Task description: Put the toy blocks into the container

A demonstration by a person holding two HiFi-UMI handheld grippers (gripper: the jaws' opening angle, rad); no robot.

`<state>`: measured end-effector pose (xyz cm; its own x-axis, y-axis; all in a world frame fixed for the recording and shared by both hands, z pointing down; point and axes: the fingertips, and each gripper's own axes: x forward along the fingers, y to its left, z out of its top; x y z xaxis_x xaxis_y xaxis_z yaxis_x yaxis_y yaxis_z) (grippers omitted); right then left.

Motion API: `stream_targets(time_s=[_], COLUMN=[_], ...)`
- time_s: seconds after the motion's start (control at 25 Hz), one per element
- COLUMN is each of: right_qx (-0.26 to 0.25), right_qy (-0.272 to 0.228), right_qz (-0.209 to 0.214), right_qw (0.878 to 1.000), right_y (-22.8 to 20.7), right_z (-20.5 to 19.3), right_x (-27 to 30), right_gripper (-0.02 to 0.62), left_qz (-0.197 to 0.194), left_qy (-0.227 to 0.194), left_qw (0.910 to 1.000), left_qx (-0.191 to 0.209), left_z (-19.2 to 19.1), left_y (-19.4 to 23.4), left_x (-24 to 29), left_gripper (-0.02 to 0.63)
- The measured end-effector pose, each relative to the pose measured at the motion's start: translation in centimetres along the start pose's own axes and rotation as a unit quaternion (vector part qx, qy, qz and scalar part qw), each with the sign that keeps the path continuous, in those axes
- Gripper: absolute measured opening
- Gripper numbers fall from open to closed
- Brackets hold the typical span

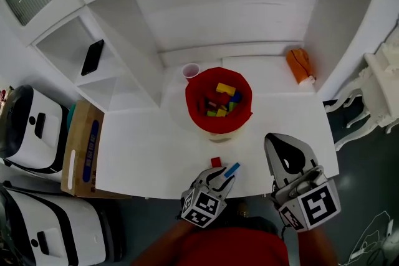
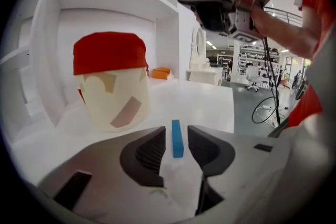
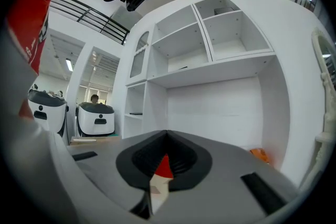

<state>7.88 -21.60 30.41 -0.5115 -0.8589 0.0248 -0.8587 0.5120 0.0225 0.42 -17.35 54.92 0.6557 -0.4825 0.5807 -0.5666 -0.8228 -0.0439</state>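
Observation:
The container (image 1: 218, 101), a cream bucket with a red liner, stands on the white table (image 1: 143, 152) and holds several coloured blocks. Near the front edge lie a small red block (image 1: 216, 162) and a long blue block (image 1: 232, 169). My left gripper (image 1: 222, 179) is low on the table and open, and the blue block (image 2: 177, 141) lies between its jaws with a gap on each side. The container (image 2: 111, 84) stands just beyond. My right gripper (image 1: 277, 146) hovers to the right, raised and shut. In the right gripper view, its jaws (image 3: 167, 155) meet with nothing seen in them.
A pink cup (image 1: 191, 71) stands behind the container, and an orange object (image 1: 300, 65) lies at the back right. White shelving surrounds the table, with a black phone (image 1: 92, 57) on a left shelf. A cardboard box (image 1: 84, 146) and white machines (image 1: 31, 128) stand at the left.

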Motion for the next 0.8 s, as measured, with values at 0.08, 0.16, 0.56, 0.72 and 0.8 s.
stream_targets(time_s=[0.08, 0.16, 0.56, 0.72, 0.8], right_qx=[-0.001, 0.000, 0.010, 0.015, 0.018], right_qy=[0.004, 0.006, 0.020, 0.023, 0.025], right_qz=[-0.003, -0.005, -0.014, -0.014, -0.014], right_qw=[1.000, 1.000, 1.000, 1.000, 0.999], right_y=[0.0, -0.2, -0.8, -0.8, -0.8], right_z=[-0.3, -0.6, -1.9, -2.3, -2.7], right_x=[-0.5, -0.9, -2.0, -2.1, -2.1], right_gripper=[0.003, 0.003, 0.003, 0.003, 0.003], left_qz=[0.000, 0.001, -0.002, -0.004, 0.001], left_qy=[0.025, 0.042, 0.050, -0.014, -0.067], left_qw=[0.9997, 0.9990, 0.9987, 0.9998, 0.9973], left_qx=[0.007, 0.013, 0.012, -0.013, -0.032], left_z=[-0.9, -1.5, -1.9, 1.1, 4.4], left_y=[0.0, -0.1, -0.4, -0.6, -0.3], left_x=[0.8, 1.5, 2.2, 0.4, -1.5], left_gripper=[0.166, 0.166, 0.087, 0.087, 0.087])
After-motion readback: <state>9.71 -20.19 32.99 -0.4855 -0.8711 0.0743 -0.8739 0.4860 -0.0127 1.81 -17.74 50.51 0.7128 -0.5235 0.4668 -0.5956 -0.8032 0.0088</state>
